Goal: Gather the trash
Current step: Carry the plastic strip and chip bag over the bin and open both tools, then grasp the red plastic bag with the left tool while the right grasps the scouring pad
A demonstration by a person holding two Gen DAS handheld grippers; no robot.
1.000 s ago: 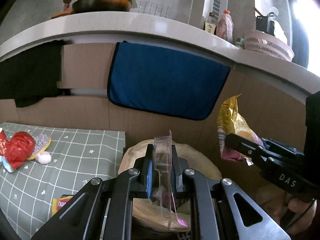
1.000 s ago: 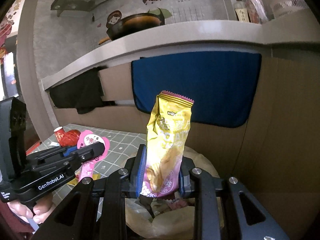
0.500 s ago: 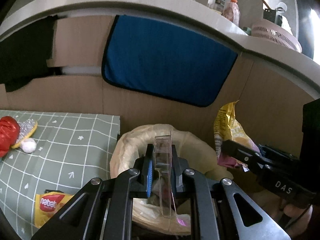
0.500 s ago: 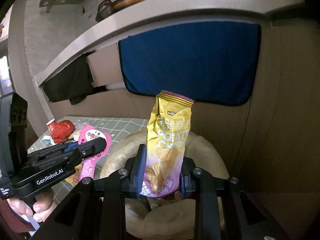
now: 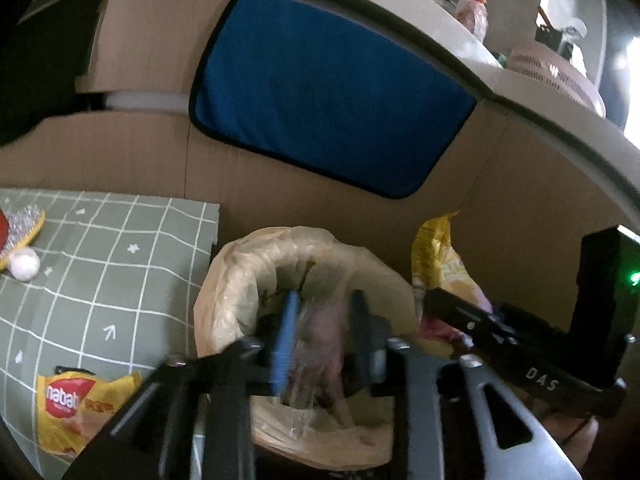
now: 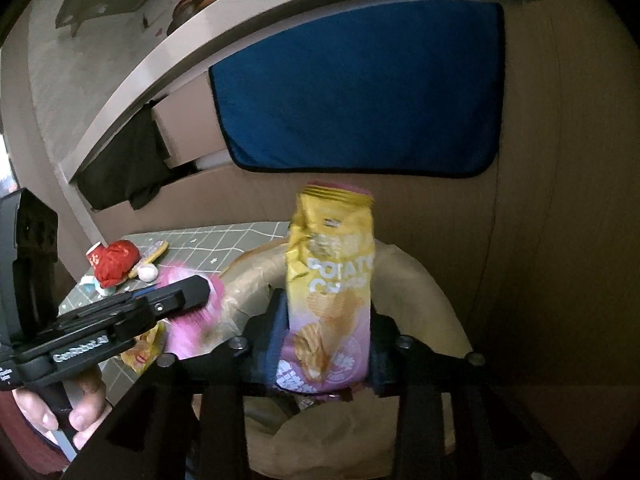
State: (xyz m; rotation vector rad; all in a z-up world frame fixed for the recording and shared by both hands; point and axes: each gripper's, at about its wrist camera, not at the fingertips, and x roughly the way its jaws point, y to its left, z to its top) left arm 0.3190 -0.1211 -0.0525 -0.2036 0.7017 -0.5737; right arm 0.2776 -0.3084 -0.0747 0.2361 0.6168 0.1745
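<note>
A trash bin lined with a beige bag (image 5: 248, 264) stands beside the table; it also shows in the right wrist view (image 6: 416, 280). My left gripper (image 5: 320, 340) is over the bin mouth with its jaws spread, and a clear and pink plastic package (image 5: 316, 344) shows blurred between them, apparently loose. In the right wrist view that package is a pink blur (image 6: 192, 320) at the left gripper's tip. My right gripper (image 6: 328, 344) is shut on a yellow and pink potato chip bag (image 6: 332, 280), held upright over the bin. The chip bag shows in the left wrist view (image 5: 440, 256).
A green grid tablecloth (image 5: 100, 264) holds a yellow Nabati wrapper (image 5: 76, 408), a red crumpled wrapper (image 6: 116, 264) and a small white ball (image 5: 24, 268). Cardboard walls (image 5: 500, 208) with a blue cloth (image 5: 328, 96) stand close behind the bin.
My left gripper has opened over the bin and the clear pink package has blurred, dropping between the jaws. Both grippers have dipped toward the bin. The right still holds the chip bag.
</note>
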